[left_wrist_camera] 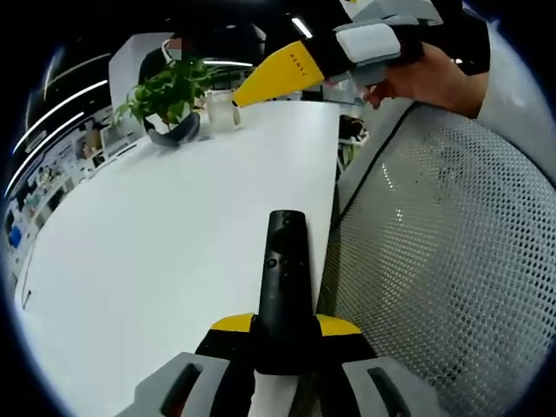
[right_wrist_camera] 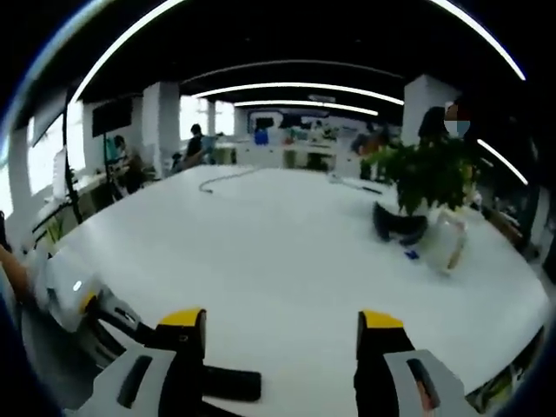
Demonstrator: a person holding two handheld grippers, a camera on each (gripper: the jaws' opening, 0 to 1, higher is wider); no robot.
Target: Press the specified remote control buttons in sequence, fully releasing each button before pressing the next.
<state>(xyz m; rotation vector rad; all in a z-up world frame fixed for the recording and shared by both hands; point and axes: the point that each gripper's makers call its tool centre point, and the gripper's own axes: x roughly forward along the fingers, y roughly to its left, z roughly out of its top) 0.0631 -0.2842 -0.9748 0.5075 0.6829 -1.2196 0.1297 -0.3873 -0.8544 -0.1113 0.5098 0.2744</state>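
Gripping the long black plastic remote control (left_wrist_camera: 284,287) by its near end, my left gripper (left_wrist_camera: 285,334) holds it out over the white table (left_wrist_camera: 156,252). My right gripper (right_wrist_camera: 282,334) hangs with jaws wide apart, and the remote lies low at its left.

A slim black plastic remote control (left_wrist_camera: 285,287) is showing dark against a glossy white tabletop (left_wrist_camera: 174,252), flanked by yellow-tipped grey-and-black gripper jaws. A leafy green potted plant (right_wrist_camera: 426,174) is sitting in a black pot beside white perforated mesh (left_wrist_camera: 452,243).
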